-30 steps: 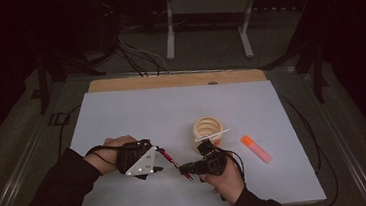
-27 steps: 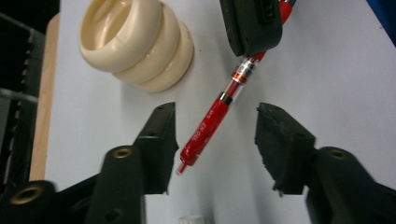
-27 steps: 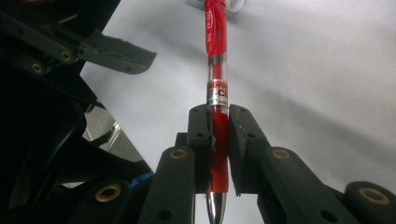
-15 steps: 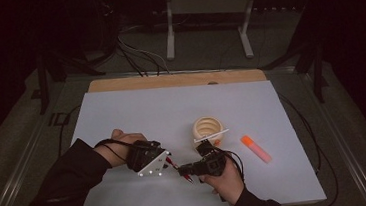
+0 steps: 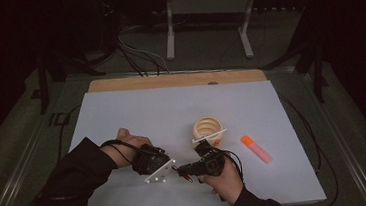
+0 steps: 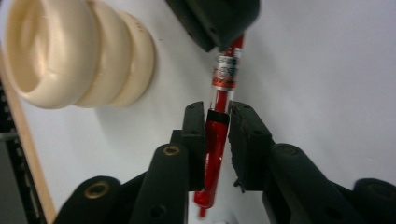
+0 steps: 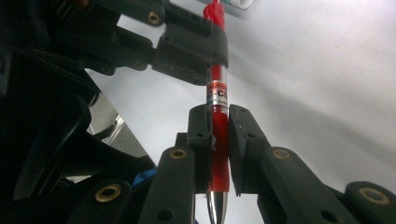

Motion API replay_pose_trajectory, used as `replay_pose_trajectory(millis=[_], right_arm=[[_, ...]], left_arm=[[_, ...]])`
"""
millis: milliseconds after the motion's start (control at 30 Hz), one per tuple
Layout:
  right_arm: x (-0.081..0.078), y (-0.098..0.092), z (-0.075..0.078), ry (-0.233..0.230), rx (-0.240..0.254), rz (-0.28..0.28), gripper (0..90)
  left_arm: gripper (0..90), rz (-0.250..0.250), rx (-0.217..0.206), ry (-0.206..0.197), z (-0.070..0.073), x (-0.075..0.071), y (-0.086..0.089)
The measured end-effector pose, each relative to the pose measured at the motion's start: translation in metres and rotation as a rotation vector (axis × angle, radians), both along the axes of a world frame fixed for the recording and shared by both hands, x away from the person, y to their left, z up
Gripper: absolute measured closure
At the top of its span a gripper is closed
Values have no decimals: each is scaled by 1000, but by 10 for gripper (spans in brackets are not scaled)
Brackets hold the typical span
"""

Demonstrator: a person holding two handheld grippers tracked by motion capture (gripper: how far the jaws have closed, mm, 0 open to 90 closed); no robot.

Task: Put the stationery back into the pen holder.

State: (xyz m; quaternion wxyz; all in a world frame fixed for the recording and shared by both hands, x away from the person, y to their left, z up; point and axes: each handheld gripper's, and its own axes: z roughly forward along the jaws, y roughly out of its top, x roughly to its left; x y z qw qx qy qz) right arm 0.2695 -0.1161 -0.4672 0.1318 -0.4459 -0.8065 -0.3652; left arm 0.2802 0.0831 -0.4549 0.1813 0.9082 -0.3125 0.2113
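We note the red pen (image 6: 219,135) is held off the surface (image 5: 136,112) between both tools. The right tool (image 7: 218,122) is clamped on the barrel near the metal tip; the left tool (image 6: 217,119) has just been closing and now pinches the cap end. We judge the pen light, stiff and slick plastic, likely to twist in the pads, so a grip across the barrel's middle suits best. The cream ribbed cup (image 5: 208,127) just beyond appears empty. An orange marker (image 5: 255,148) lies well apart to its right.
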Motion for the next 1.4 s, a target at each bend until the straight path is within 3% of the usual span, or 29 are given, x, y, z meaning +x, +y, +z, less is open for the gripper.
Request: replay_pose_trajectory(millis=[267,333,433,500,600,833,967,1133,1233,1400], right_arm=[[1,2,1,-9,3,33,780],[2,0,4,-17,29,34,688],[1,-4,13,-70,58,27,584],[2,-8,19,-96,90,15,540],[2,-16,29,-171,120,-24,470],[2,-38,47,-311,207,-96,189],[1,-52,50,-406,184,-85,139],[0,-70,49,-472,169,-134,103],[2,-82,46,-504,155,-159,23],[0,-97,41,-540,121,-188,23]], left_arm=[[808,-13,6,13,3,1,3],[808,0,-4,22,4,3,6],[809,38,-23,43,4,7,11],[809,62,-59,69,4,9,16],[809,95,-104,104,6,14,21],[809,202,-246,181,12,25,32],[809,237,-291,221,12,28,35],[809,268,-335,265,17,33,36],[809,288,-363,289,20,36,36],[809,326,-444,324,26,42,37]])
